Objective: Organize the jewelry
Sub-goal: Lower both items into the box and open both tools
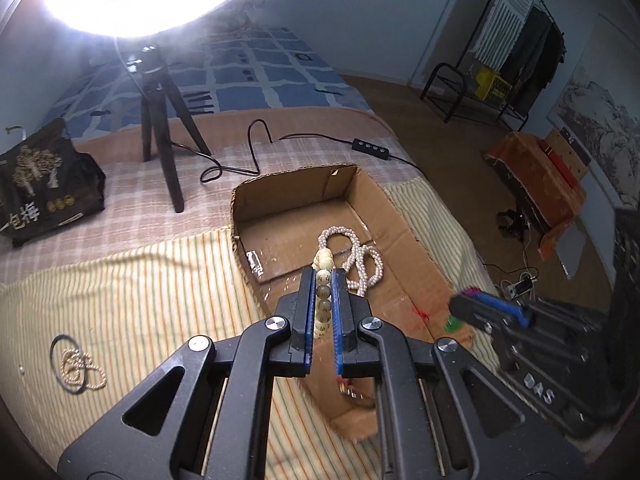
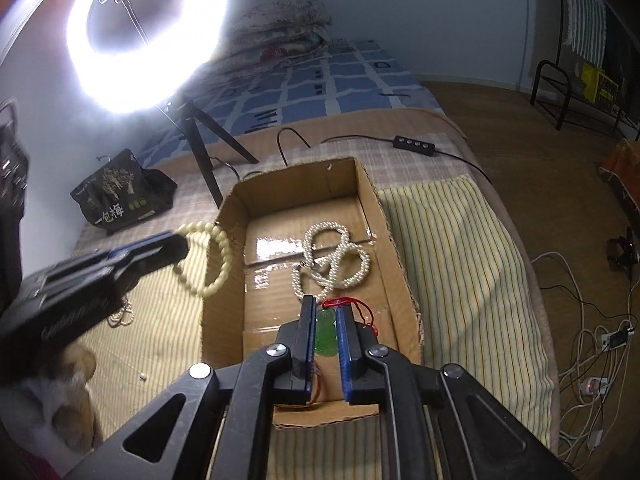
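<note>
An open cardboard box (image 1: 304,184) (image 2: 228,216) lies on the striped mat, with a white pearl necklace (image 1: 366,258) (image 2: 336,256) coiled inside. My left gripper (image 1: 323,276) is shut on a cream bead bracelet (image 1: 323,300), held above the box's left side; the bracelet's loop also shows in the right wrist view (image 2: 208,260). My right gripper (image 2: 323,306) is shut on a green jade pendant (image 2: 326,334) with a red cord (image 2: 340,302), low over the box's near end. It appears in the left wrist view (image 1: 464,312) at the box's right edge.
A small bead chain with a black ring (image 1: 78,364) lies on the mat at left. A ring light on a tripod (image 1: 160,120), its cable and switch (image 1: 370,146), and a black bag (image 1: 44,184) stand behind. Floor and cables lie to the right.
</note>
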`<state>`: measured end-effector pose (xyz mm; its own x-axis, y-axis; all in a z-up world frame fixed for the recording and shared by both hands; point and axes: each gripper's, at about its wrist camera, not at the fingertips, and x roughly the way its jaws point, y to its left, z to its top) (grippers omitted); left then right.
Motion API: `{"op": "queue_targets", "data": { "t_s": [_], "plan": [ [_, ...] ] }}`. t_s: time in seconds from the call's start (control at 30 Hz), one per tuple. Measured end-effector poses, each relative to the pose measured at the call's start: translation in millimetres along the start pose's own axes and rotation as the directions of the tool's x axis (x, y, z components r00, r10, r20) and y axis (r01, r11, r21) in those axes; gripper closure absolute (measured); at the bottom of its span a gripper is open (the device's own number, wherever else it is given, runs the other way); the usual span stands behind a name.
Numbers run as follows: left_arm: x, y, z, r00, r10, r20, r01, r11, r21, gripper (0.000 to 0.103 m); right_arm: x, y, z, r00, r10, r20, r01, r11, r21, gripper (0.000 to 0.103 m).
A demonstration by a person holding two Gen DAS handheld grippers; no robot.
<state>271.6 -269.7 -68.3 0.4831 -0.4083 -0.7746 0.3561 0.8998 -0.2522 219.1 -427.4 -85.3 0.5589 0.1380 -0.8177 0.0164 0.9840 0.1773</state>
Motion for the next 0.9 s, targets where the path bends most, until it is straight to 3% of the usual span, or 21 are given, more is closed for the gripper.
{"op": "queue_targets", "data": {
  "t_s": [0.47,0.6,0.7,0.9],
  "plan": [
    [37.0,16.5,8.8,0.998,0.046,-0.049,-0.048,0.998,-0.04,0.098,15.3,-9.3,-4.3,1.0,0.005,-0.029,-0.004,1.0,0.008,0.092],
    [35.2,22.1,9.2,0.997,0.055,-0.055,-0.058,0.997,-0.056,0.095,13.5,-9.0,-4.3,1.0,0.004,-0.012,-0.004,1.0,0.009,0.064],
    [29.2,24.1,7.7,0.997,0.073,-0.039,-0.075,0.996,-0.047,0.078,11.2,-7.5,-4.7,1.0,0.01,-0.007,-0.01,1.0,0.004,0.049],
    [15.3,30.0,4.8,0.995,0.092,-0.022,-0.093,0.994,-0.05,0.078,4.5,1.1,-8.1,1.0,-0.001,0.003,0.001,1.0,-0.022,0.035]
  ]
}}
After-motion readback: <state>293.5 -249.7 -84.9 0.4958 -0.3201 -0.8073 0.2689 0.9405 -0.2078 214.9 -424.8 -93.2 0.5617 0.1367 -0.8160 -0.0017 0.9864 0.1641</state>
